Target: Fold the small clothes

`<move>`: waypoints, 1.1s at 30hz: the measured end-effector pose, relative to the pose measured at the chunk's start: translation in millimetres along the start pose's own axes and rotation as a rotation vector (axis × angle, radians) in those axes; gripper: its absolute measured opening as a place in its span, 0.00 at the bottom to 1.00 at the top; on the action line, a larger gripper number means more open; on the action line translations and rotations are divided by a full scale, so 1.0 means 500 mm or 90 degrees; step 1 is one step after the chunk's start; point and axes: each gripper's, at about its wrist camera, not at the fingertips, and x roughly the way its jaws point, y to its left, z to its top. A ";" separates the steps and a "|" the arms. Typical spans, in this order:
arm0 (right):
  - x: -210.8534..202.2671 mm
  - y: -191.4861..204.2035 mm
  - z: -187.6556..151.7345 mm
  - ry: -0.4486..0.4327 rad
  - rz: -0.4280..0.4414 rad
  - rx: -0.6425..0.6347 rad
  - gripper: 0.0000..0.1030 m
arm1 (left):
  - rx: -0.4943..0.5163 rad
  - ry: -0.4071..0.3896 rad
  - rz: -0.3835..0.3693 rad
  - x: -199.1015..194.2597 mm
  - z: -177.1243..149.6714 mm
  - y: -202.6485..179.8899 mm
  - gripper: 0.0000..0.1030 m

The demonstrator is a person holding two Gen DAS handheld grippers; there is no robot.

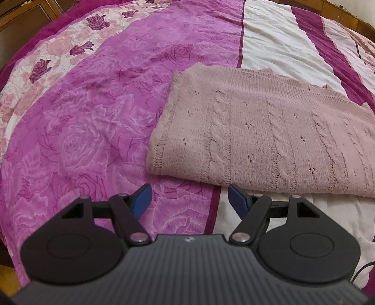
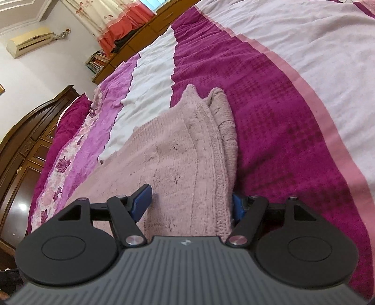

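Note:
A pale pink cable-knit sweater (image 1: 257, 131) lies folded into a flat rectangle on the bedspread (image 1: 93, 117). My left gripper (image 1: 189, 199) hovers open just short of the sweater's near edge, with only bedspread between its blue pads. In the right wrist view the sweater (image 2: 178, 145) runs away from me, its layered folded edge on the right. My right gripper (image 2: 191, 201) is open and straddles that edge. Its left pad is over the knit; its right pad (image 2: 237, 207) is low beside the edge and partly hidden by it. I see no pinch in the fabric.
The bedspread has magenta, lilac rose-print and white stripes (image 2: 269, 98). A dark wooden wardrobe (image 2: 21, 150) stands beyond the bed's left side, with an air conditioner (image 2: 28, 41), stacked books (image 2: 97, 61) and curtains (image 2: 112, 21) on the far wall. A black cable (image 1: 361, 272) trails at lower right.

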 end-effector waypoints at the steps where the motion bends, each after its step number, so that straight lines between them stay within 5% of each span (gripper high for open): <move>1: -0.001 0.000 0.001 0.002 0.002 0.002 0.73 | -0.001 0.002 0.000 0.001 -0.001 0.000 0.71; 9: 0.006 0.000 0.000 -0.003 0.040 0.034 0.70 | -0.003 0.004 0.005 0.001 -0.005 0.006 0.71; 17: 0.016 0.024 -0.007 -0.003 0.011 -0.003 0.70 | -0.010 0.012 0.004 0.010 -0.009 0.007 0.71; 23: 0.001 0.014 -0.019 -0.047 0.006 0.038 0.25 | -0.011 0.012 0.005 0.009 -0.013 0.016 0.71; 28: -0.003 -0.019 -0.027 -0.065 0.053 0.133 0.27 | -0.024 0.009 0.018 0.004 -0.007 0.039 0.71; 33: 0.006 -0.019 -0.029 -0.068 0.056 0.137 0.29 | -0.041 0.010 0.025 0.005 -0.005 0.058 0.71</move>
